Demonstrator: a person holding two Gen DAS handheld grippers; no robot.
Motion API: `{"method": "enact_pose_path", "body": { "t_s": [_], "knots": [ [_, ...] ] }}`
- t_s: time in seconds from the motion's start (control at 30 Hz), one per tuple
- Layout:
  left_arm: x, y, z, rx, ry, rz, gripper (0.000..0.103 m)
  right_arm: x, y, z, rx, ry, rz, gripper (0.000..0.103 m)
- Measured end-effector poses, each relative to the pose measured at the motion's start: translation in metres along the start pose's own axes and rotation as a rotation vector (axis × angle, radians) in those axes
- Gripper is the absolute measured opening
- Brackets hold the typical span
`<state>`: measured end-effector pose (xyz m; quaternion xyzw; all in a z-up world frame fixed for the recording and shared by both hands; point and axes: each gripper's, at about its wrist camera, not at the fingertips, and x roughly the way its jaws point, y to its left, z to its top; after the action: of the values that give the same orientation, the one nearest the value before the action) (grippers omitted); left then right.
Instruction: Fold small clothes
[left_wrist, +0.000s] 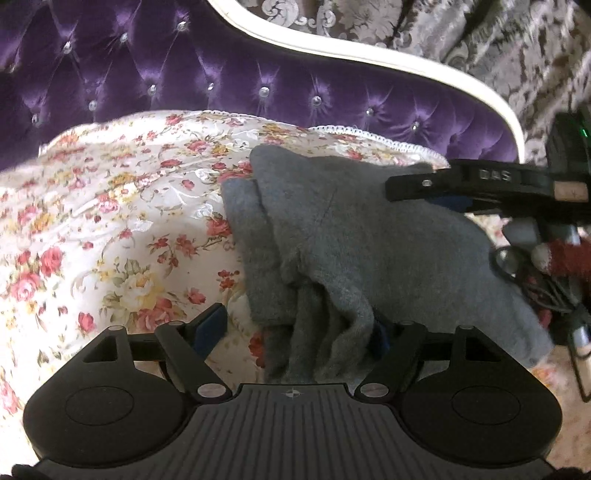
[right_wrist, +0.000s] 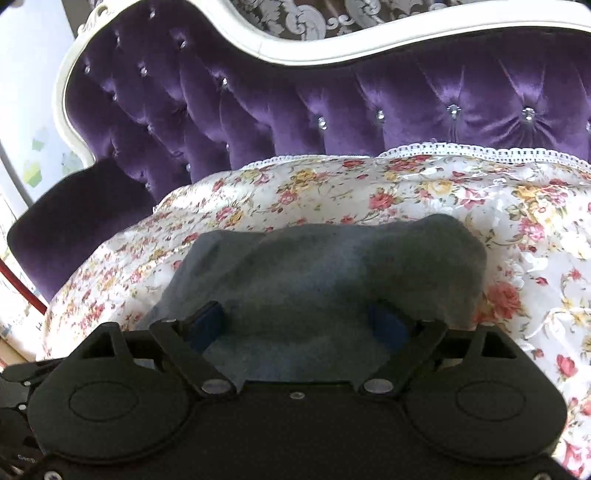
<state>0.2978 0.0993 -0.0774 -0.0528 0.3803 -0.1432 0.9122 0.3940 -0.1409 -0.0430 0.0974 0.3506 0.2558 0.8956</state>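
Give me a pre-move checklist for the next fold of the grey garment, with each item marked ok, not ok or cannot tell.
1. Left gripper jaws spread: ok, fingers stand wide apart.
2. Left gripper has cloth to grab: ok, a bunched fold of the grey garment lies between the fingers.
3. Right gripper jaws spread: ok, open with the garment's flat part between the fingers.
4. Either gripper pinching cloth: not ok, neither is closed on it.
5. Garment lies smooth: not ok, it is bunched and layered at its left side.
6. Garment fully on the floral cover: cannot tell, its right edge nears cables.
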Motion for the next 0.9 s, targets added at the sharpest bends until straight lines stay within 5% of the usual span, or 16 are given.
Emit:
{"method": "enact_pose_path", "body": {
  "t_s": [0.33,0.5,0.77,0.9],
  "knots": [
    [-0.018,0.019,-0.003,-0.181,0.036,-0.156,0.089,-0.065,-0.048,-0.010,0.223,-0.107,0.065,0.100],
    [-0.001,0.014,0.003,-0.223,0.071,-0.206,0.090,-0.057,-0.072,-0.024,0.350,-0.060,0.118,0.100],
    [0.024,0.016,0.019,-0.305,0.084,-0.285,0.096,-0.031,-0.065,-0.027,0.384,-0.043,0.255,0.103],
    [0.032,0.013,0.025,-0.301,0.101,-0.308,0.096,-0.019,-0.053,-0.022,0.357,-0.043,0.259,0.103]
  ]
}}
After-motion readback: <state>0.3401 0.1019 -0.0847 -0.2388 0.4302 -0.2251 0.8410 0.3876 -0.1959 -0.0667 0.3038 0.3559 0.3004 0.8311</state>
